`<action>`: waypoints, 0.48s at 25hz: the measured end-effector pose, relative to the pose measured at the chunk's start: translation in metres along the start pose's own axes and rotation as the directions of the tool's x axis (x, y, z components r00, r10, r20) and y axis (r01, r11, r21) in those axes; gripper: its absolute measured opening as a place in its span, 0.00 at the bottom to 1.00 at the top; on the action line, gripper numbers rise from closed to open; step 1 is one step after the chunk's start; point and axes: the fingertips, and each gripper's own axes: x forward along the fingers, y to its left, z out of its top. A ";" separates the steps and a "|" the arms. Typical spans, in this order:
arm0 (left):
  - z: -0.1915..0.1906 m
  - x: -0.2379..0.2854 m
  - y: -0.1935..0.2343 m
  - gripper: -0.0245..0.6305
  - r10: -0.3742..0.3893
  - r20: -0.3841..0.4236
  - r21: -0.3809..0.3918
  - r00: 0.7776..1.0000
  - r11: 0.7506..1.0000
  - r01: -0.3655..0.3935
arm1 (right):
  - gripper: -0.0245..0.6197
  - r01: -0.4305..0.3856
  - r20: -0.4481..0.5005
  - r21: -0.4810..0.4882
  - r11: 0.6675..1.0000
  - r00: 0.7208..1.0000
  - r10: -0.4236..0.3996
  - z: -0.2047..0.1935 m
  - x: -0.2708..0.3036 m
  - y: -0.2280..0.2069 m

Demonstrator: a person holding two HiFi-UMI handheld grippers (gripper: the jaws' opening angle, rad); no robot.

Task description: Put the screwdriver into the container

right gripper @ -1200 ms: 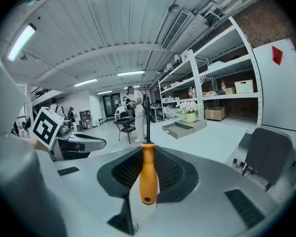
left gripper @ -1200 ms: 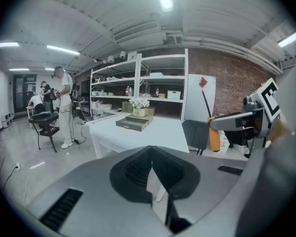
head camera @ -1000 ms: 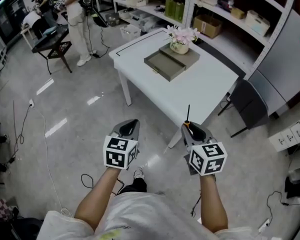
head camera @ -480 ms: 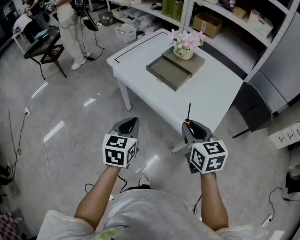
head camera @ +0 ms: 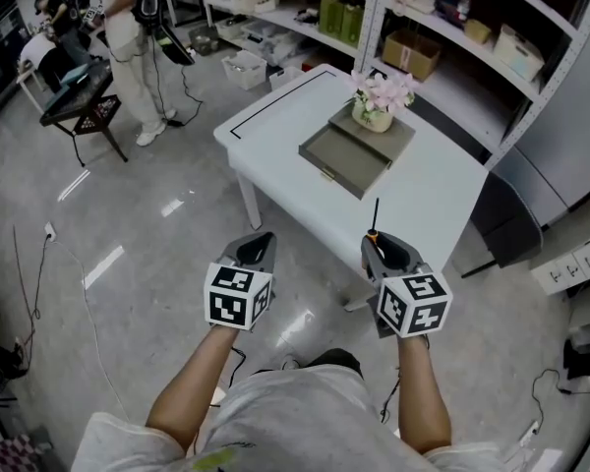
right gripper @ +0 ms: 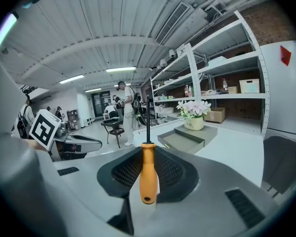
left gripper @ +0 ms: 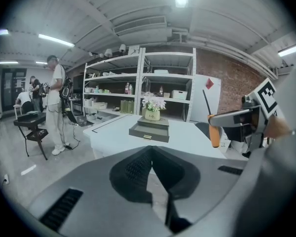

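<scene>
White tabletop (head camera: 428,190) on glossy grey floor (head camera: 128,214), grey container (head camera: 346,157) with flowerpot (head camera: 378,118) on it, shelves (head camera: 442,62) behind, screwdriver (right gripper: 148,172) clamped upright in right tongs (head camera: 379,249), left tongs (head camera: 259,244) clenched, empty.

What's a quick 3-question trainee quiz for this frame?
1. True or false: the left gripper holds the screwdriver.
2. The grey container sits on: A the floor; B the white table; C a shelf.
3. What stands on the container's rear part?
Key: 1 false, the right gripper clamps it, and the left is shut and empty; 2 B; 3 a flower pot.
</scene>
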 end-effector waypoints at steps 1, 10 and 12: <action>0.000 0.002 0.004 0.04 0.000 -0.002 -0.003 1.000 1.000 0.000 | 0.16 -0.001 -0.002 0.001 1.000 1.000 0.001 0.001 0.005 0.000; 0.009 0.037 0.029 0.04 0.012 -0.014 -0.010 1.000 1.000 -0.012 | 0.16 -0.017 -0.018 -0.006 1.000 1.000 0.017 0.011 0.047 -0.017; 0.013 0.049 0.034 0.04 0.017 -0.020 -0.009 1.000 1.000 -0.017 | 0.16 -0.024 -0.019 -0.008 1.000 1.000 0.023 0.015 0.058 -0.025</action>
